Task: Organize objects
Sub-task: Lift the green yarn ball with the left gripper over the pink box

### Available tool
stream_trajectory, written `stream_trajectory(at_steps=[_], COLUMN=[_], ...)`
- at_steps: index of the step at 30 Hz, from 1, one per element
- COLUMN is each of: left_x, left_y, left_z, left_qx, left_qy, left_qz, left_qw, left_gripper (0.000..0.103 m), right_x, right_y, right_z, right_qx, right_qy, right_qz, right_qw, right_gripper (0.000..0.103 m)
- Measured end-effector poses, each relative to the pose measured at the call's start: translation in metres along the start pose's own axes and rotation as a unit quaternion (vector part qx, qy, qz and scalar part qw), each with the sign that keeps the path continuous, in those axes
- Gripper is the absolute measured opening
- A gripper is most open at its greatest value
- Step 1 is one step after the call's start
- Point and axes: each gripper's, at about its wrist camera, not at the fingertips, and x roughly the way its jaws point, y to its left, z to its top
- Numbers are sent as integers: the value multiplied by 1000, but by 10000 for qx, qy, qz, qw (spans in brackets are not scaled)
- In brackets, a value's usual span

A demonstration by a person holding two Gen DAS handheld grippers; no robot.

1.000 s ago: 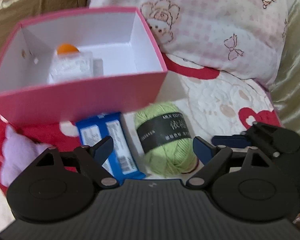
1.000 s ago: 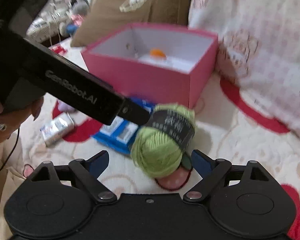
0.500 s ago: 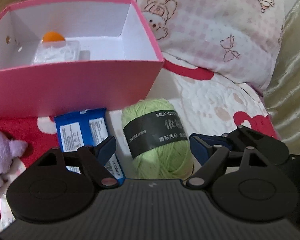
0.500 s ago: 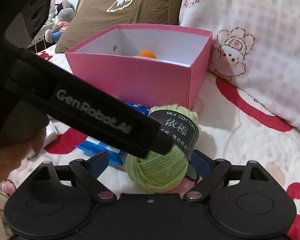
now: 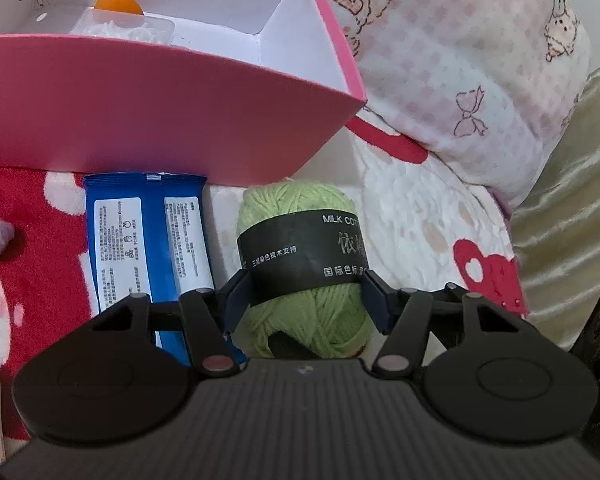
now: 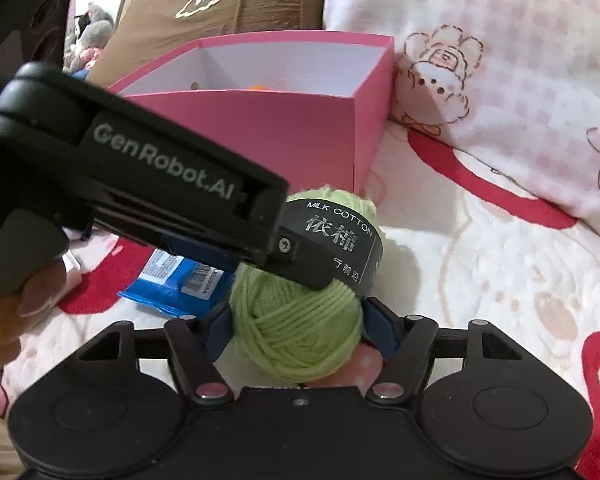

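Green yarn ball (image 5: 304, 264), earlier untouched, now sits between both closing grippers' fingers (image 6: 380, 326).

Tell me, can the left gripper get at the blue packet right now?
Probably not: the left gripper is closing its fingers around the green yarn ball, so the blue packet beside it stays out of its grasp.

Soft green yarn ball (image 5: 300, 240), matt paper band; glossy blue plastic packet (image 5: 140, 240)
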Motion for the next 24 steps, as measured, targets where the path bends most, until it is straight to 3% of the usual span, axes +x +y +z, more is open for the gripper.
stream_trajectory(at_steps=[4,8,11,14,19,24], left_x=[2,-14,-30,-44,-66,-83], left_y=[-6,-23,-23,-25,-28,-29], left_z=[-6,-7,-6,-5,-5,-7], left_qx=[136,706,533,541,588,654], left_qy=[-4,-33,30,24,13,105], left_qz=[71,-11,-227,-304,-273,-175], left_qw=[9999,9975,9983,9981,9979,9977], left_gripper=[58,55,55,55,55,54], right_x=[4,-1,-17,-32,-50,-63], right_y=[5,12,28,33,53,66], right_z=[-3,-6,-6,-1,4,10], right_qx=[61,95,-363,-365,-598,-622], right_qy=[30,-38,-220,-307,-418,-381], right_qz=[-172,-292,-480,-540,-772,-726], right_qw=[9998,9995,9979,9974,9943,9947], right_gripper=[72,66,65,64,64,64])
